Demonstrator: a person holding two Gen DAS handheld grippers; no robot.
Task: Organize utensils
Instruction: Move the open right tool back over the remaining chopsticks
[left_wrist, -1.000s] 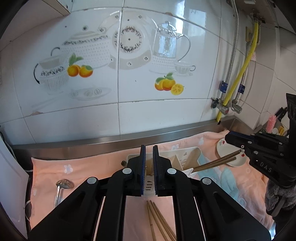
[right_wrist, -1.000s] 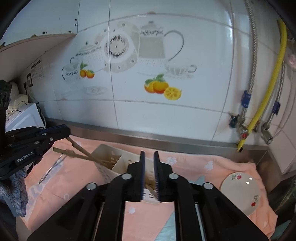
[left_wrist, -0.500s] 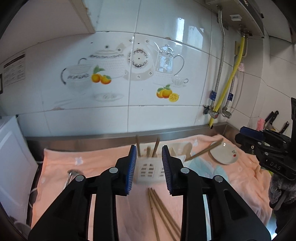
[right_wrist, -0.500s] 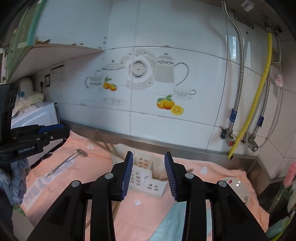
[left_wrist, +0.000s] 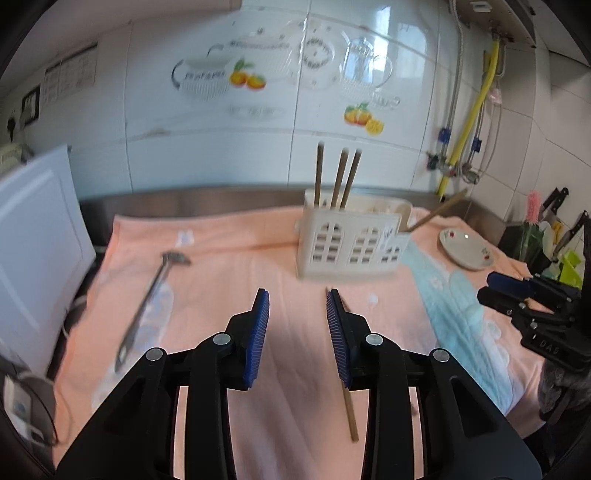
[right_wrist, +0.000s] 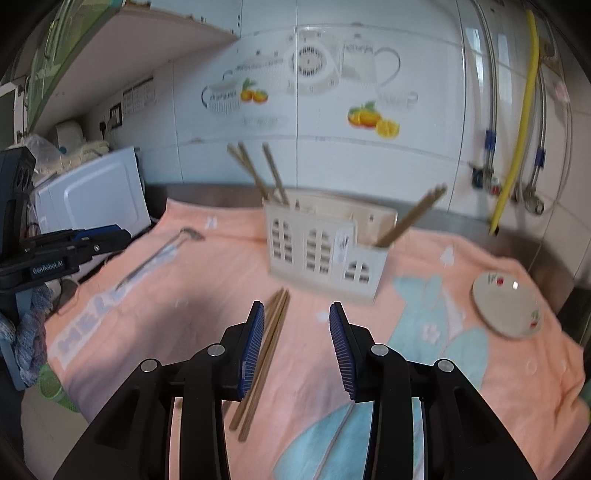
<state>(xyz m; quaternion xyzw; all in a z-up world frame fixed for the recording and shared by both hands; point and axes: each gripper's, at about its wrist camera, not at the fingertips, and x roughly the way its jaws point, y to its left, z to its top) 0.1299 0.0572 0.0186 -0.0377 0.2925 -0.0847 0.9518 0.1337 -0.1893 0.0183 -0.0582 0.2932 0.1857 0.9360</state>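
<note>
A cream utensil holder (left_wrist: 351, 240) (right_wrist: 325, 251) stands on the pink towel with several wooden chopsticks (left_wrist: 338, 177) (right_wrist: 258, 173) upright in its left part and more (right_wrist: 410, 216) leaning out of its right end. Loose chopsticks (right_wrist: 266, 354) (left_wrist: 349, 406) lie on the towel in front of it. A metal ladle (left_wrist: 147, 306) (right_wrist: 155, 258) lies at the left. My left gripper (left_wrist: 297, 332) is open and empty, back from the holder. My right gripper (right_wrist: 295, 339) is open and empty, beside the loose chopsticks.
A small white plate (left_wrist: 465, 249) (right_wrist: 506, 306) lies on the towel at the right. A white appliance (left_wrist: 33, 236) stands at the left edge. Pipes and a yellow hose (right_wrist: 517, 122) run down the tiled wall. Knives (left_wrist: 554, 206) stand at the far right.
Both grippers have opened, letting go of chopsticks that now stand in the holder, and have pulled back and away from the holder.
</note>
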